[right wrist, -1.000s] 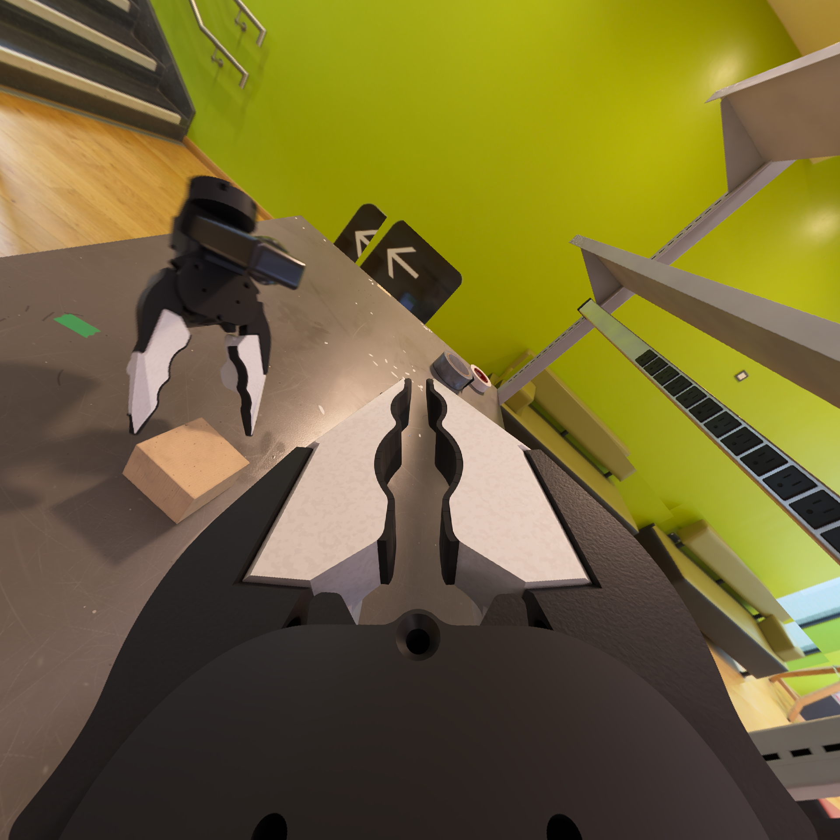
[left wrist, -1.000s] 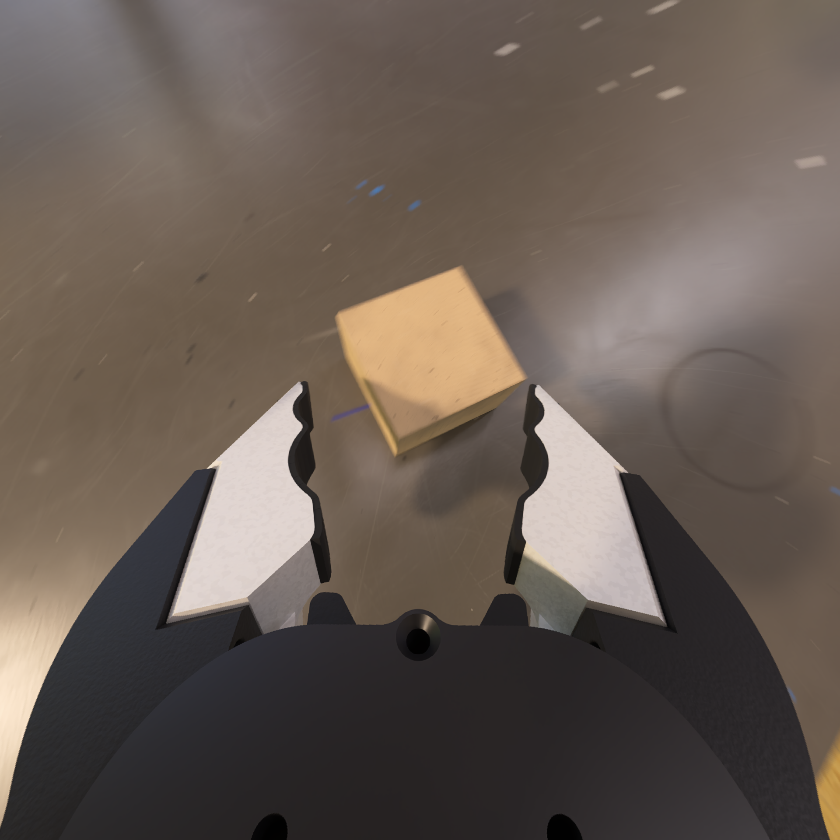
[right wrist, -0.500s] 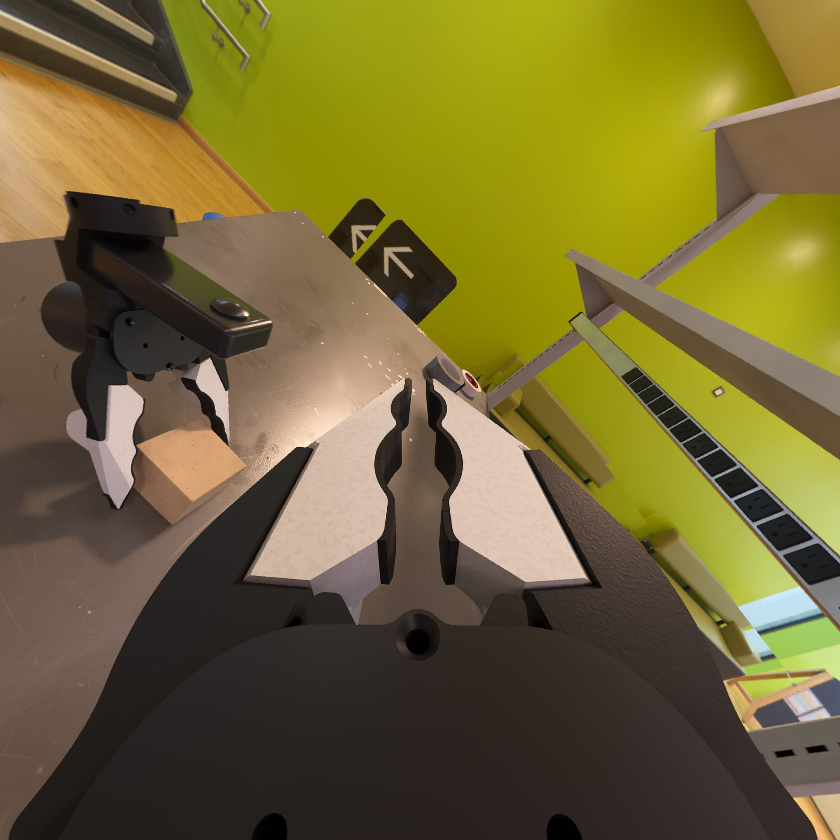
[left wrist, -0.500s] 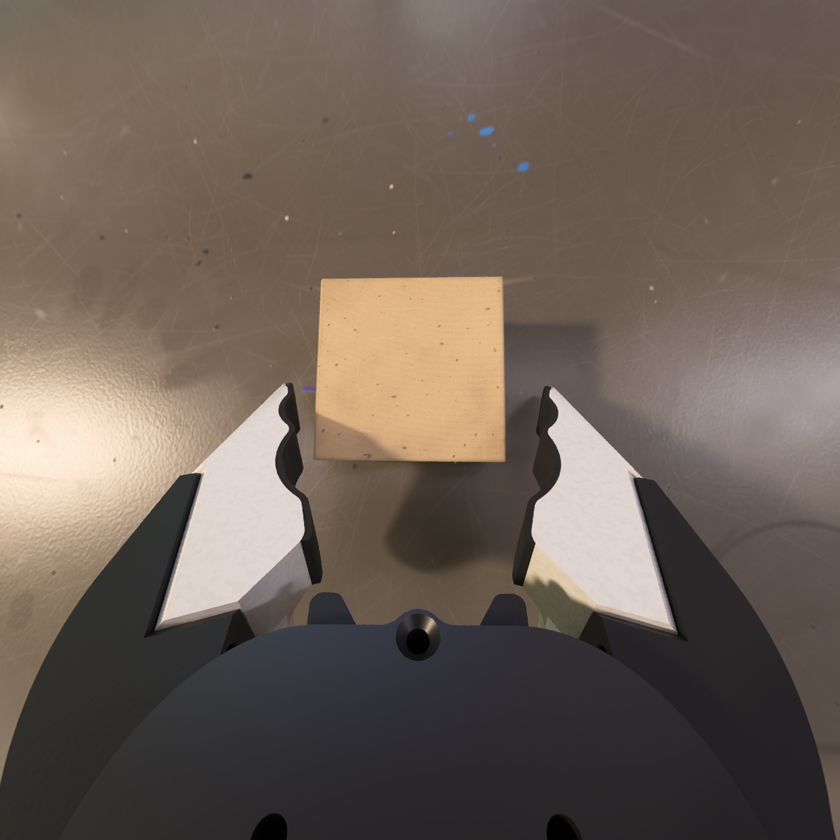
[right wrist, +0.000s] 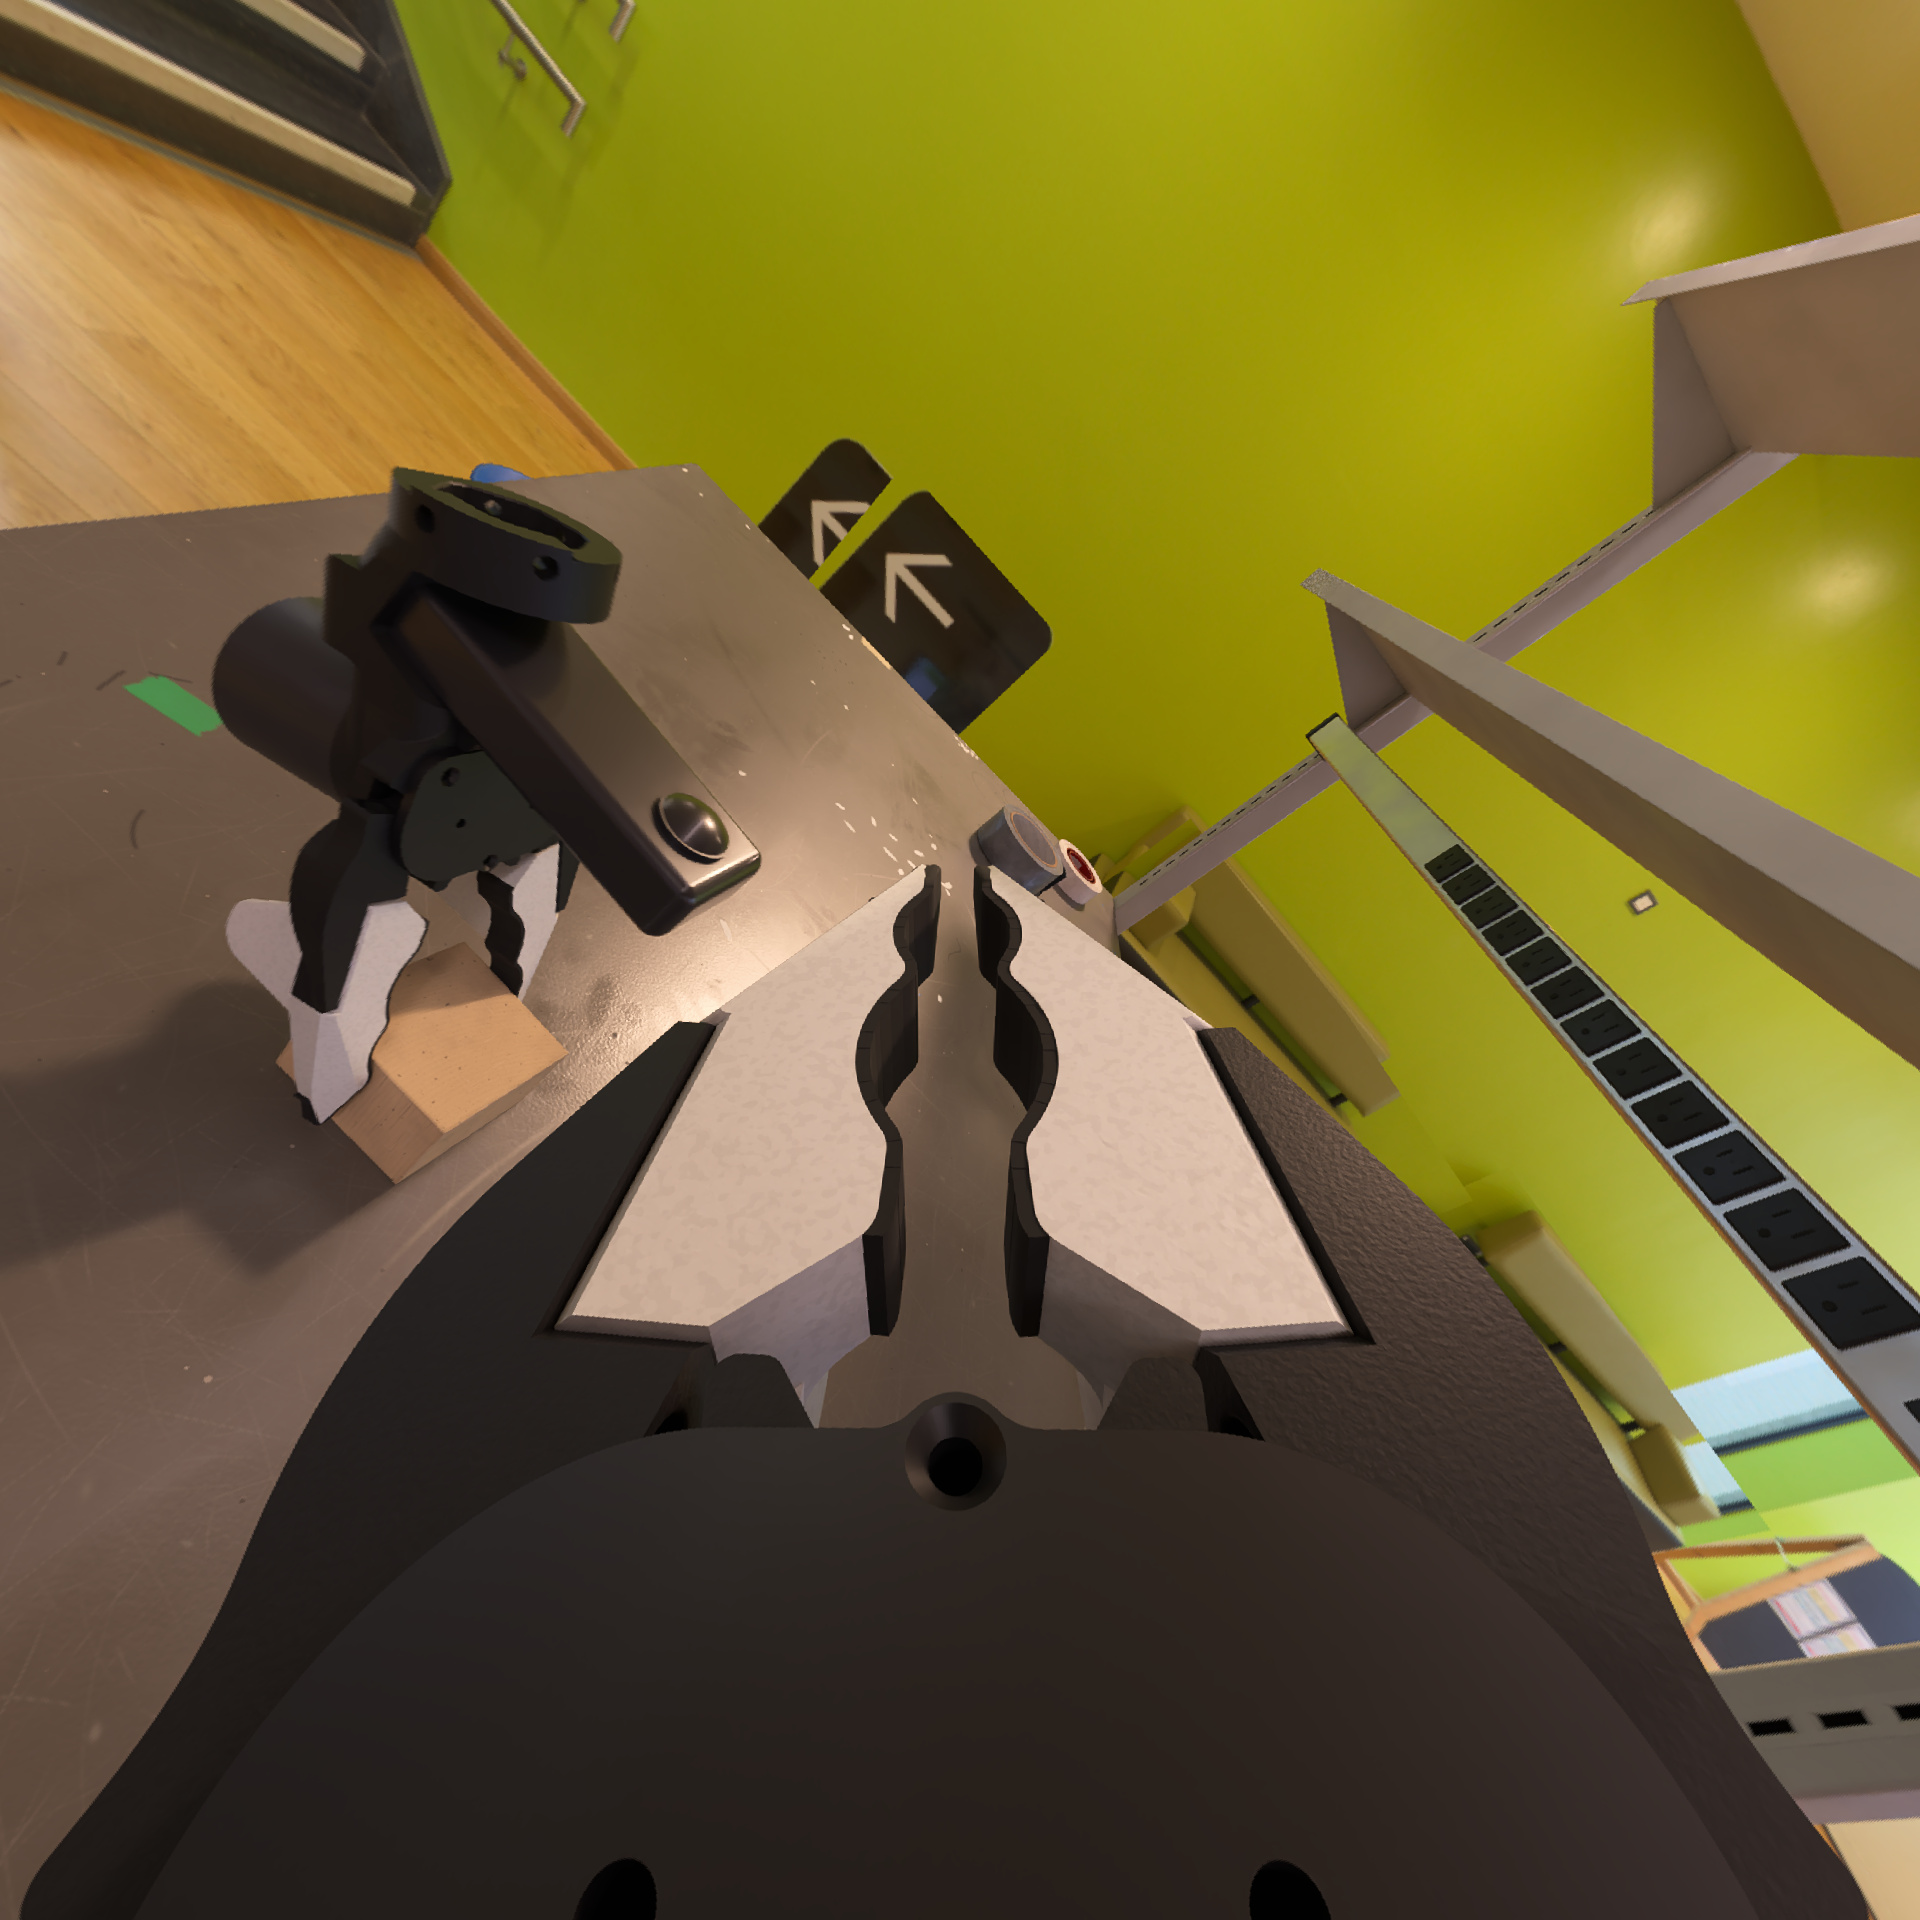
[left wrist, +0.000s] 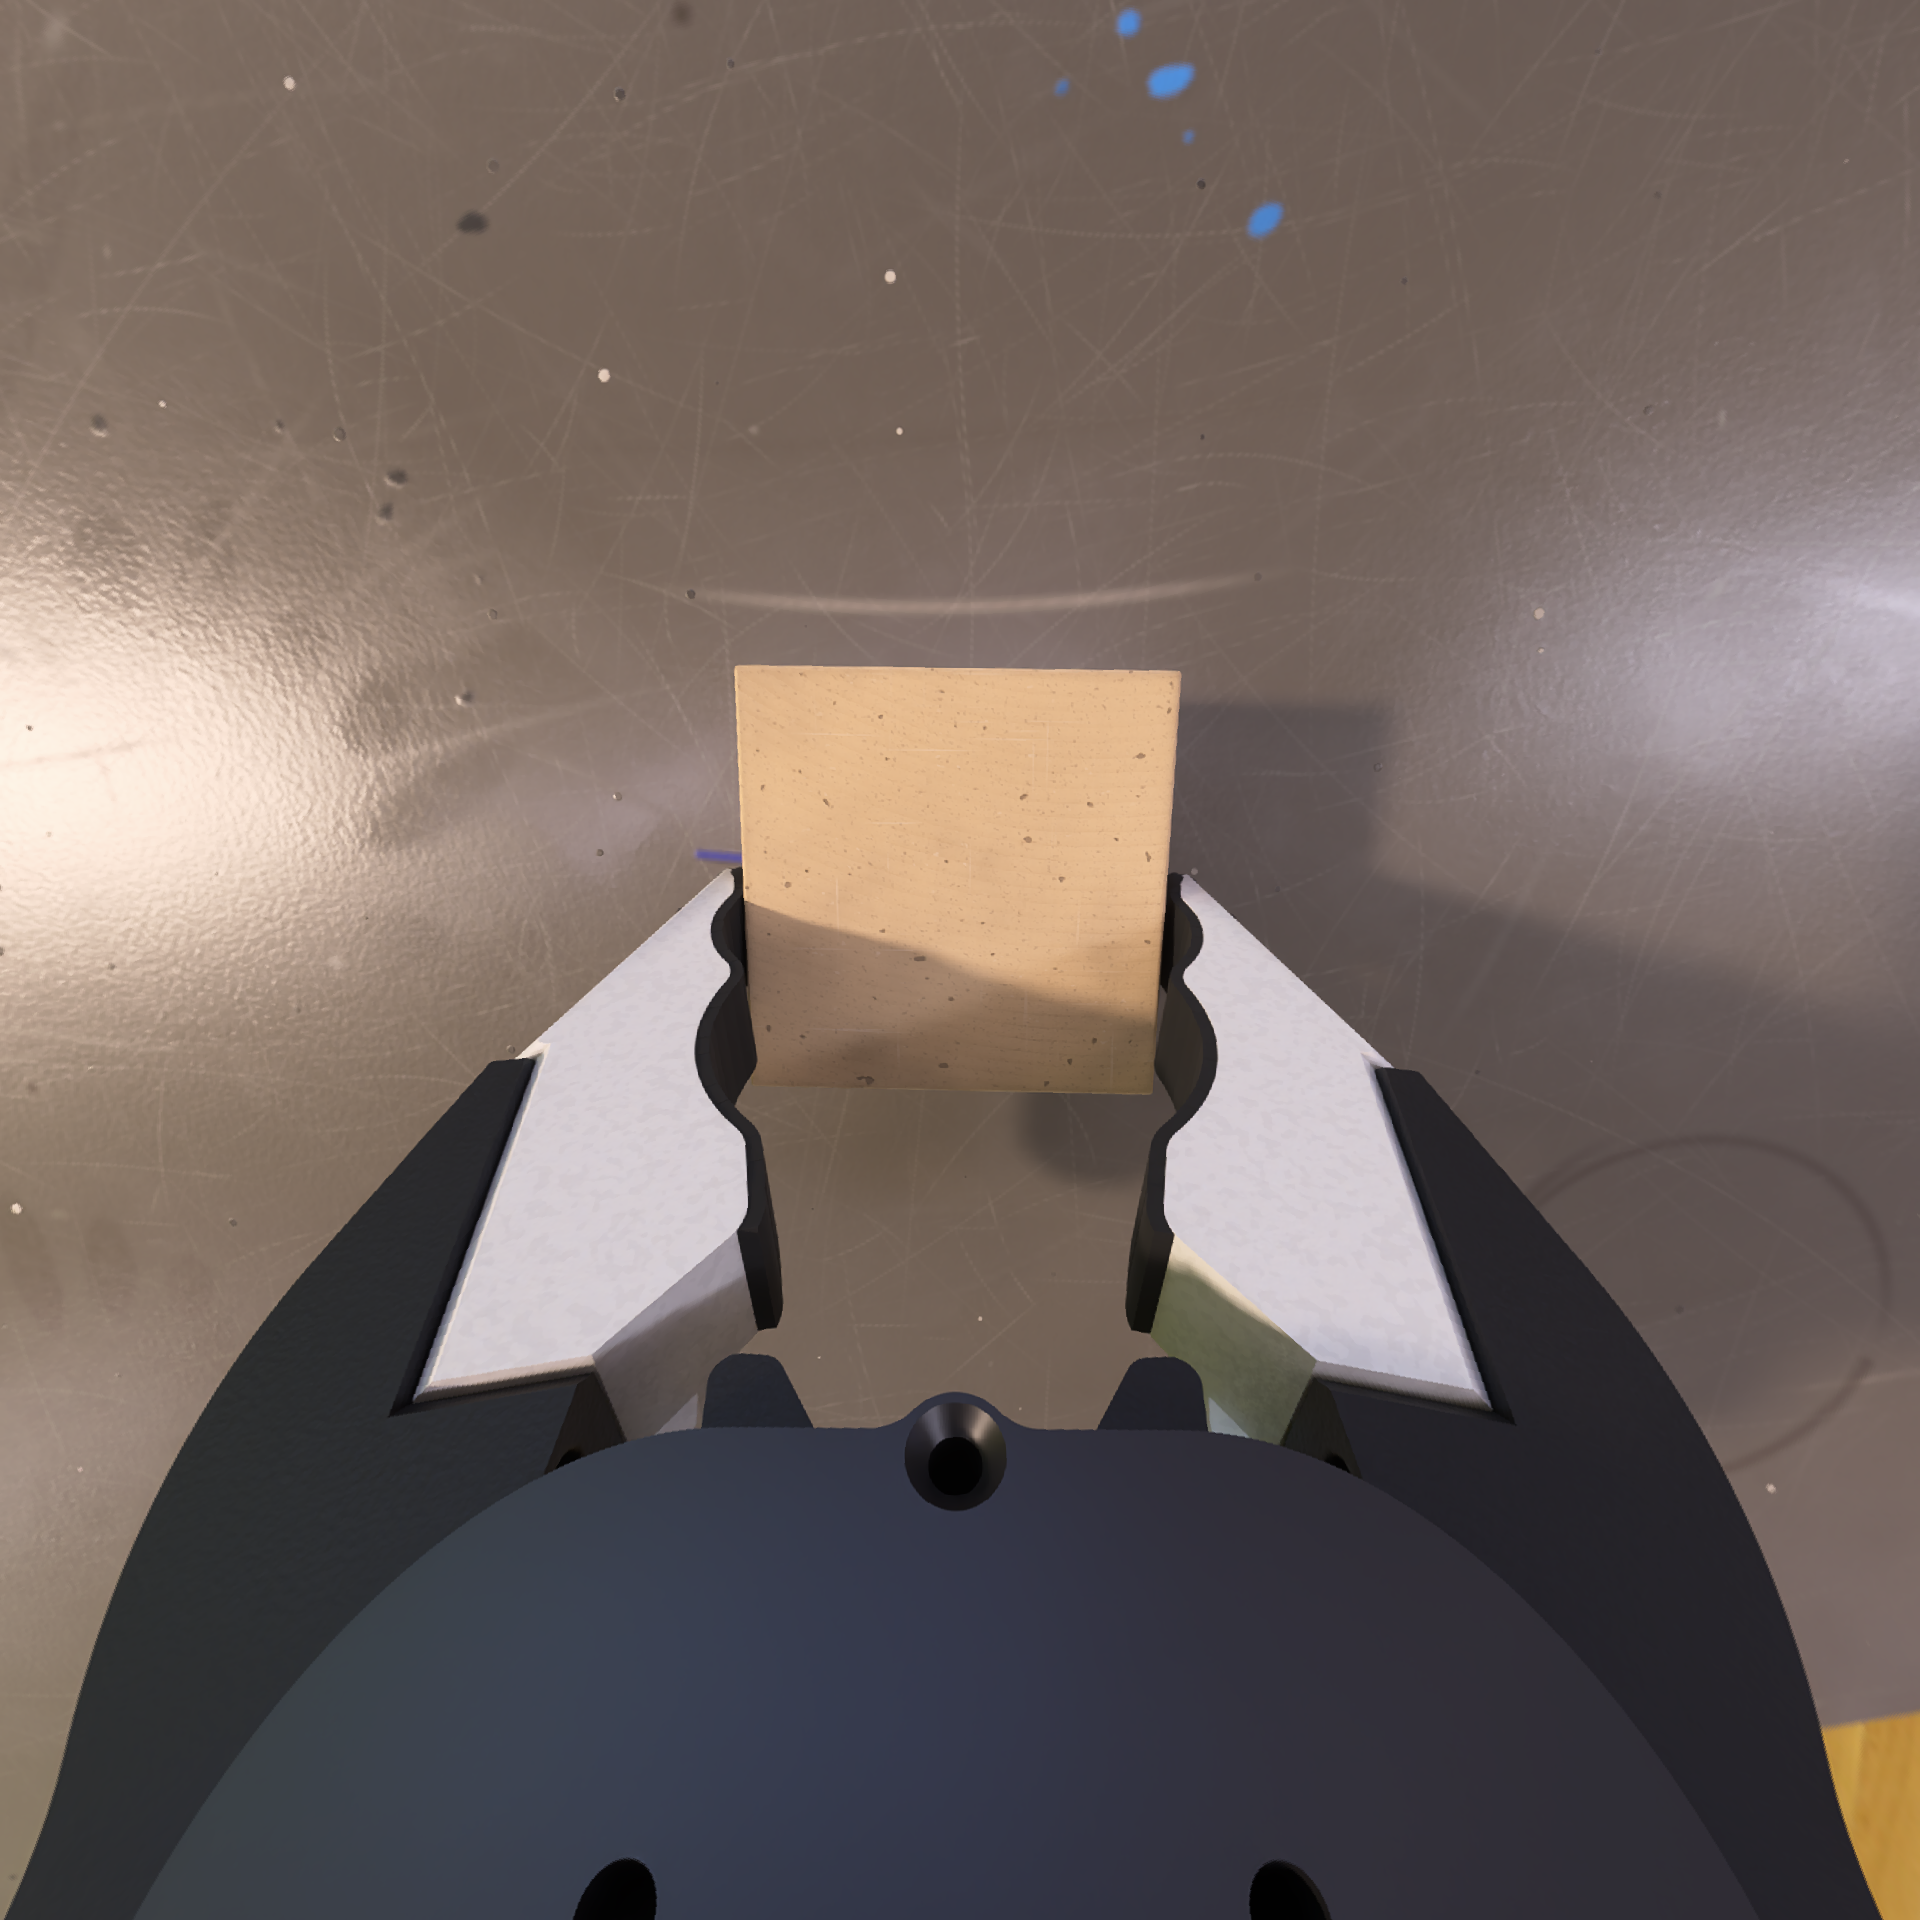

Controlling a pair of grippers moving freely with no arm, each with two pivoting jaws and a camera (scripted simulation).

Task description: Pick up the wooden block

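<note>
Straddling the wooden block (left wrist: 956, 883), the left hand-held gripper (left wrist: 956, 904) has its two pale fingers (left wrist: 623, 1091) pressed against the block's left and right faces, clenched on it. The block rests near the middle of the grey table (left wrist: 1455, 520), its square top face toward the left wrist camera and its sides square to the fingers. From that view no long axis can be told. In the right wrist view the block (right wrist: 457, 1049) looks flatter than it is wide, lying flat with one corner toward the camera.

Bare scratched surface lies on all sides of the block. The nearest table edge shows at the lower right of the left wrist view, where wooden floor (left wrist: 1870, 1808) begins. In the right wrist view the far edge runs below a green wall (right wrist: 1143, 260).

The near finger of the left hand-held gripper (right wrist: 405, 987) hides part of the block in the right wrist view, so the block's underside and its contact with the table cannot be made out.

The right hand-held gripper (right wrist: 956, 894) hangs well apart, its jaws nearly together around nothing, a narrow slit between them.
</note>
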